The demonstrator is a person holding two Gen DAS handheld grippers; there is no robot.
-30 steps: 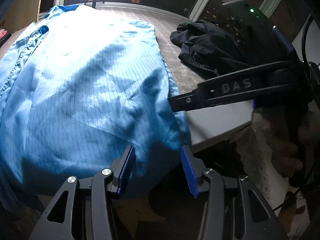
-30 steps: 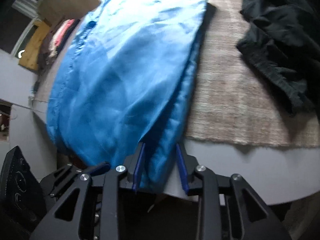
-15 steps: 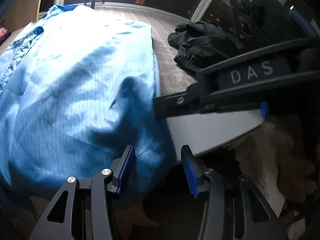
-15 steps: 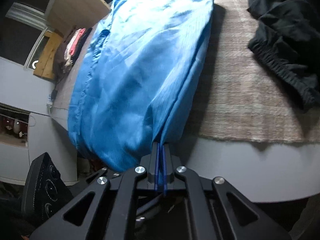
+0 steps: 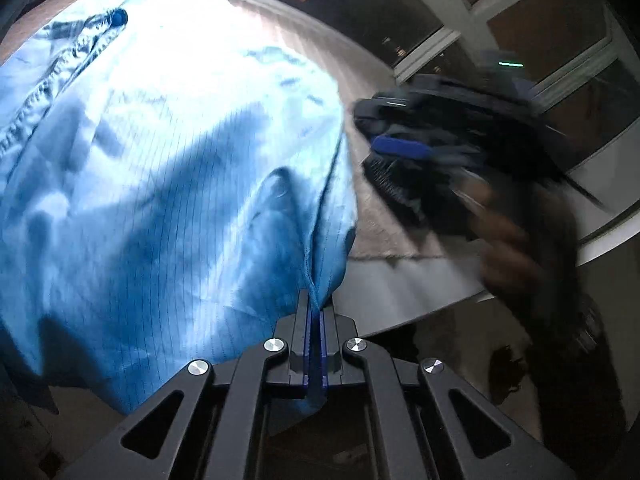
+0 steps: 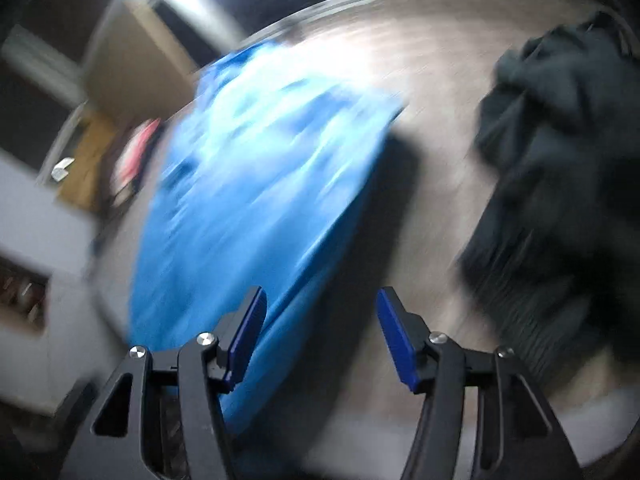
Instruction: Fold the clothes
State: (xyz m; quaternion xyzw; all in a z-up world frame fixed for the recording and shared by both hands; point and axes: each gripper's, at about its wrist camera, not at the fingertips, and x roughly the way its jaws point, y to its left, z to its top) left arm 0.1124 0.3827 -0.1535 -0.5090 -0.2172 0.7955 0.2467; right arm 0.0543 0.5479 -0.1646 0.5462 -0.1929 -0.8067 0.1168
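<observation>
A light blue pinstriped garment point(image 5: 168, 184) lies spread on a woven mat, its near end hanging over the table's front edge. My left gripper point(image 5: 316, 312) is shut on the garment's near right corner at its side seam. My right gripper point(image 6: 320, 324) is open and empty, above the mat just right of the garment point(image 6: 248, 200); this view is motion-blurred. The right gripper also shows blurred in the left wrist view point(image 5: 400, 156), over the mat to the right of the garment.
A dark crumpled garment point(image 6: 560, 160) lies on the mat point(image 6: 432, 92) at the right. The white table edge point(image 5: 420, 284) runs below the mat. Shelves with pink items point(image 6: 136, 152) stand at the far left. Windows point(image 5: 520, 20) lie beyond the table.
My left gripper went from open to shut on the garment's near right corner. My right gripper let go of that corner, opened, and moved up and away over the mat.
</observation>
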